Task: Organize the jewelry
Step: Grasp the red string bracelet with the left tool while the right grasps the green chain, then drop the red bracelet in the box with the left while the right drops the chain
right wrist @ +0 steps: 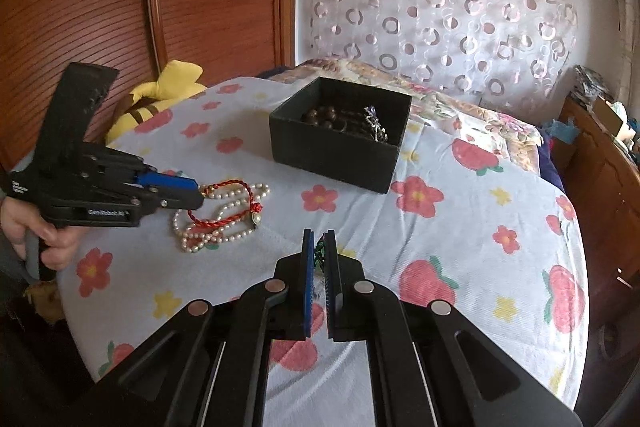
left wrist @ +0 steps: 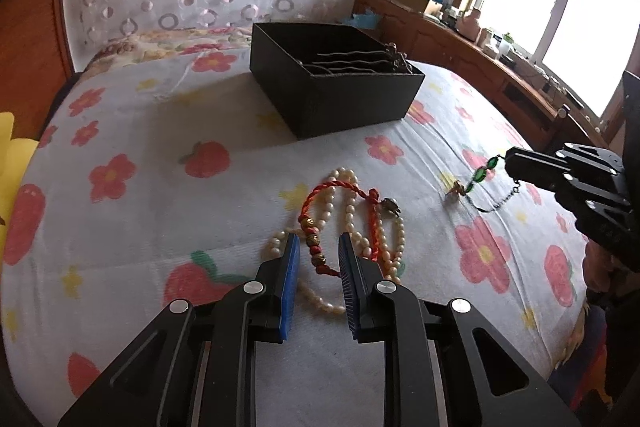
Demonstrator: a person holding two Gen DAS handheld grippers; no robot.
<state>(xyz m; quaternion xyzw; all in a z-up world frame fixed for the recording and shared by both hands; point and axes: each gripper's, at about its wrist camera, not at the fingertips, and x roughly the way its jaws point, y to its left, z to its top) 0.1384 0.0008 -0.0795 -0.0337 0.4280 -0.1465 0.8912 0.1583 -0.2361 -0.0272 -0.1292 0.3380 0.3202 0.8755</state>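
Left wrist view: the left gripper [left wrist: 319, 247] is seen low over the near edge of a bed [left wrist: 160, 155] covered in a flower-and-strawberry sheet. Its blue-padded jaws are held apart on either side of a red braided cord bracelet [left wrist: 344, 189], which lies tangled with a pearl strand [left wrist: 352, 211]; nothing is clamped yet, and the spread seems set for taking the cord. Toward the far edge a black box [left wrist: 340, 107] is placed, open at the top, with wavy hairpins inside, likely the place for the jewelry. At the right edge the right gripper [left wrist: 510, 163] is seen pinching one end of a green-stone chain bracelet [left wrist: 482, 175], whose other end trails on the sheet. A cluttered wooden cabinet [left wrist: 460, 39] is seen under the window.

Right wrist view: the right gripper [right wrist: 319, 239] is shown nearly closed, the green bracelet [right wrist: 319, 253] caught between its pads. The box [right wrist: 332, 155] lies ahead, dark beads [right wrist: 324, 117] and a silvery piece already inside; the path to it is unobstructed. At the left, the left gripper [right wrist: 198, 193] is poised at the pearl and cord heap [right wrist: 216, 219]. The tangle may be dragged along together.
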